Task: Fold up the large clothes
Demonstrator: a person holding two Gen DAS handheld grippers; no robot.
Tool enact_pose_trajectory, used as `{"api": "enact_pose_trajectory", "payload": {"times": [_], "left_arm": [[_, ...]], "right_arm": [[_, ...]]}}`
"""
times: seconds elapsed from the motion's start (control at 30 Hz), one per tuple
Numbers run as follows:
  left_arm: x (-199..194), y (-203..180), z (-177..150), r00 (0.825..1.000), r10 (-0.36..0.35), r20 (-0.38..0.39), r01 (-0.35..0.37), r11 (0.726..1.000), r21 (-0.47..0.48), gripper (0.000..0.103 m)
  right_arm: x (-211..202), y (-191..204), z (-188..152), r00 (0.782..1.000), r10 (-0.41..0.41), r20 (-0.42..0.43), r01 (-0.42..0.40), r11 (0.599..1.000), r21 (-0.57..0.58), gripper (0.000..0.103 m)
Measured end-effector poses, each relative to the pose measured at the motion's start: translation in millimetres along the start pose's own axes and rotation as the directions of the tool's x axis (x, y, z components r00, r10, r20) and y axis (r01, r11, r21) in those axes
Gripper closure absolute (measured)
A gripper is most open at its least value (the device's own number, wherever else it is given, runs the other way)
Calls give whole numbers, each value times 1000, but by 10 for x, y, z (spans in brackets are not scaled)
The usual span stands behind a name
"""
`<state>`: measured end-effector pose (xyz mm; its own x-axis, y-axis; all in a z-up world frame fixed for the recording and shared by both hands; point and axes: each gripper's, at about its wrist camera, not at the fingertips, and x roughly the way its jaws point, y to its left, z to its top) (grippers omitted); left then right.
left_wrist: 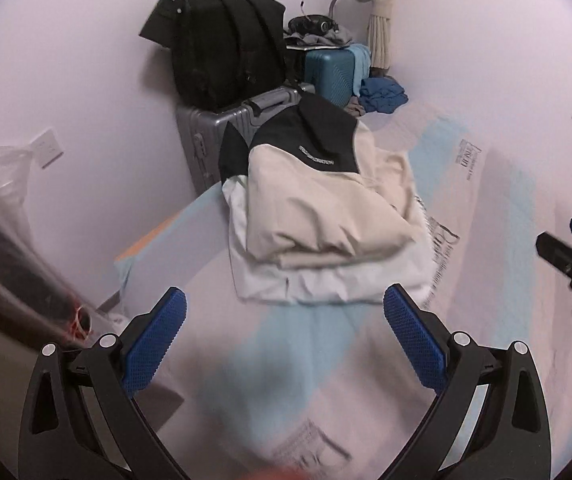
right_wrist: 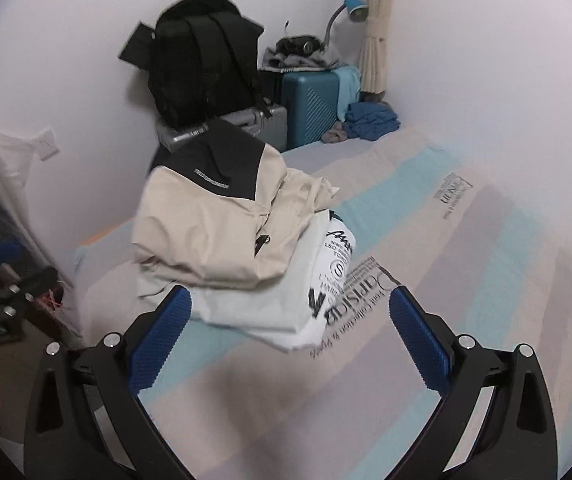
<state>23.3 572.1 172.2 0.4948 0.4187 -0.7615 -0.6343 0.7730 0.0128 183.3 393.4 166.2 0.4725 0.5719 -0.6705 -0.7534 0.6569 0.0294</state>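
Where bed shows, two garments (stacked)

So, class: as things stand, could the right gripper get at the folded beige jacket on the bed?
Probably yes. The right gripper is open and empty, facing the beige jacket, which lies on top of a white garment on the bed. Nothing stands between them.

The folded jacket is beige with black shoulders and collar. Under it lies a white garment with black print. The sheet below the jacket has pale blue and pinkish stripes. Behind the jacket: a grey suitcase, a black backpack, a teal suitcase
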Motion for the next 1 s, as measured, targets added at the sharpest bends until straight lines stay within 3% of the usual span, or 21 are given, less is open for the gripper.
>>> {"api": "enact_pose_trajectory", "payload": {"times": [0.17, 0.33, 0.43, 0.67, 1.0], "left_arm": [[-649, -239, -242, 998, -21, 52, 18, 999, 51, 6], [-897, -322, -626, 996, -43, 72, 37, 995, 92, 6], [-850, -311, -845, 995, -60, 85, 49, 991, 123, 6], [-470, -88, -1171, 991, -88, 97, 76, 989, 123, 6], [-420, 223, -1411, 987, -89, 133, 77, 993, 89, 6]], "right_arm": [[-656, -25, -264, 1000, 15, 25, -15, 1000, 25, 8], [-845, -10, -662, 1000, -15, 14, 14, 998, 68, 7], [-845, 74, -901, 996, -78, 33, 75, 994, 76, 8], [-587, 364, -1328, 992, -112, 50, 107, 990, 94, 8], [-522, 748, -1453, 990, -113, 84, 108, 992, 58, 8]]}}
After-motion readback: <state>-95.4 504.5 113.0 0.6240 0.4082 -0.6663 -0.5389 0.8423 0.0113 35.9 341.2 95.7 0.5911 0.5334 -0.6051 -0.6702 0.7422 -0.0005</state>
